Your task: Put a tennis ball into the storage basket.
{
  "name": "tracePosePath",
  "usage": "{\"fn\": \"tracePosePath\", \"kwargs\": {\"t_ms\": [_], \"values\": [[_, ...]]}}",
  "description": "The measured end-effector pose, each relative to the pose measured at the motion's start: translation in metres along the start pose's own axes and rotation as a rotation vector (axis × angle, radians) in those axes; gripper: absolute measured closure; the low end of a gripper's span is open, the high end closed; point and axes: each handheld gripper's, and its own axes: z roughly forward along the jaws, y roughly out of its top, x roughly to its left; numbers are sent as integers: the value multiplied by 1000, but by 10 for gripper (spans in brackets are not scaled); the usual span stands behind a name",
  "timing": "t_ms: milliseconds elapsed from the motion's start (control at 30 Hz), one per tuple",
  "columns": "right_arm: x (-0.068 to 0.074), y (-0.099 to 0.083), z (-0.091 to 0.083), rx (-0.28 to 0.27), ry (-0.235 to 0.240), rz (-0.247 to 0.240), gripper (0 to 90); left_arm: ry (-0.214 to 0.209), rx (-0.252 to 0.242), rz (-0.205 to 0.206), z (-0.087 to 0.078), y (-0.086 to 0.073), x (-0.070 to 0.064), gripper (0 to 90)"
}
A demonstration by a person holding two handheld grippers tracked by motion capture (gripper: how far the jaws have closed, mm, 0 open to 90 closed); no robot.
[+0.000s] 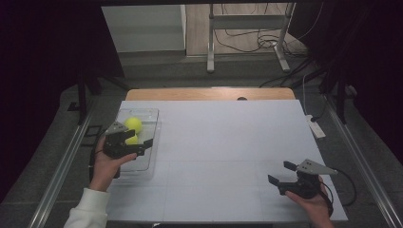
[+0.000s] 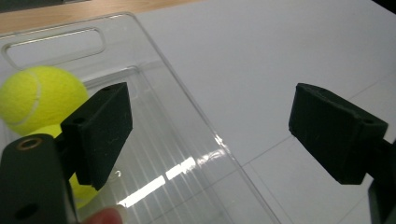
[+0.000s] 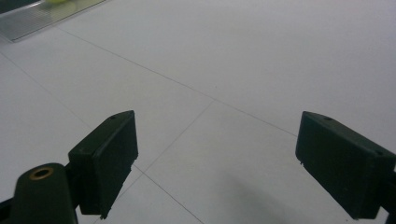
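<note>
A clear plastic tray point(image 1: 153, 115) lies at the left of the white table and holds two yellow tennis balls point(image 1: 133, 124). My left gripper point(image 1: 139, 138) hovers open over the tray's near half, nothing between its jaws. In the left gripper view the tray wall point(image 2: 196, 116) runs between the jaws, one tennis ball point(image 2: 37, 98) sits at the far left and a second ball point(image 2: 80, 190) is mostly hidden behind the left jaw. My right gripper point(image 1: 281, 173) stands open near the table's front right, above bare table point(image 3: 224, 70).
The white table top point(image 1: 228, 142) stretches between the two grippers. A wooden strip point(image 1: 209, 93) borders its far edge. A small white device point(image 1: 315, 126) lies off the right edge. Metal stand legs point(image 1: 210, 42) and cables stand on the floor beyond.
</note>
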Motion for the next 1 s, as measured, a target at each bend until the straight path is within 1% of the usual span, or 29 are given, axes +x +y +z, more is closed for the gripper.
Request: {"fn": "tracePosePath", "kwargs": {"t_ms": [100, 133, 200, 400, 433, 500, 600, 667, 800, 1000], "values": [[2, 1, 0, 0, 5, -6, 134, -16, -6, 23, -2, -5, -8, 147], [2, 1, 0, 0, 5, -6, 134, -16, -6, 23, -2, -5, -8, 146], [3, 1, 0, 1, 4, -12, 134, -19, -9, 36, -4, -9, -12, 145], [6, 2, 0, -1, 7, -14, 133, -45, -37, 41, -9, -22, -26, 149], [6, 3, -1, -1, 7, -17, 133, -45, -37, 41, -9, -22, -26, 149], [7, 3, -1, -5, 11, -20, 133, -58, -43, 47, -9, -28, -31, 149], [9, 3, -1, -6, 16, -26, 132, -64, -40, 56, -8, -36, -37, 148], [9, 3, -2, -8, 18, -28, 132, -65, -45, 58, -7, -39, -39, 148], [10, 4, -1, -8, 24, -33, 132, -72, -37, 68, -5, -44, -41, 147], [10, 4, -2, -12, 28, -35, 131, -72, -36, 72, -4, -44, -41, 147]]}}
